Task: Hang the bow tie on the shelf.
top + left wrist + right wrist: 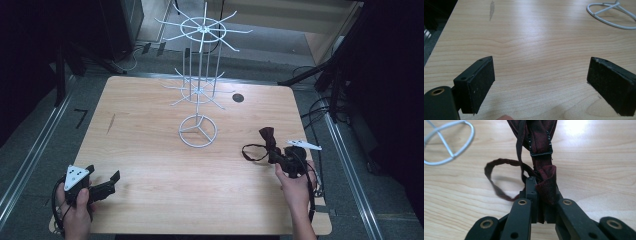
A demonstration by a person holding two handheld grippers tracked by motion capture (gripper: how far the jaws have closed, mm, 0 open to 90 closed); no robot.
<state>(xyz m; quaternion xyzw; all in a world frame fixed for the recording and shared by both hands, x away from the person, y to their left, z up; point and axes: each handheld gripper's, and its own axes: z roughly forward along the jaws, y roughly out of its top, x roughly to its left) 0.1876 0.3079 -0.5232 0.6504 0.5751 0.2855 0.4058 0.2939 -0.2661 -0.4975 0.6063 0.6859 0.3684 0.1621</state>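
While clamped, bow tie [541,150] between right tool [540,195] pads.

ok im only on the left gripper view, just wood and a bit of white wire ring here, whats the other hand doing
Observer: The right claw is shut on a dark red bow tie, pinching its fabric.

Operator: is the tie off the table

Observer: Cannot tell for sure; in the high view the bow tie stretches out ahead of the claw and its strap loop looks to lie on the table.

Operator: and that white ring, whats it part of

Observer: It is the base of a tall white wire rack with two tiers of radiating hooks, all bare.

Operator: my claw near it

Observer: No, the left claw sits open at the near left corner, well apart from the rack.
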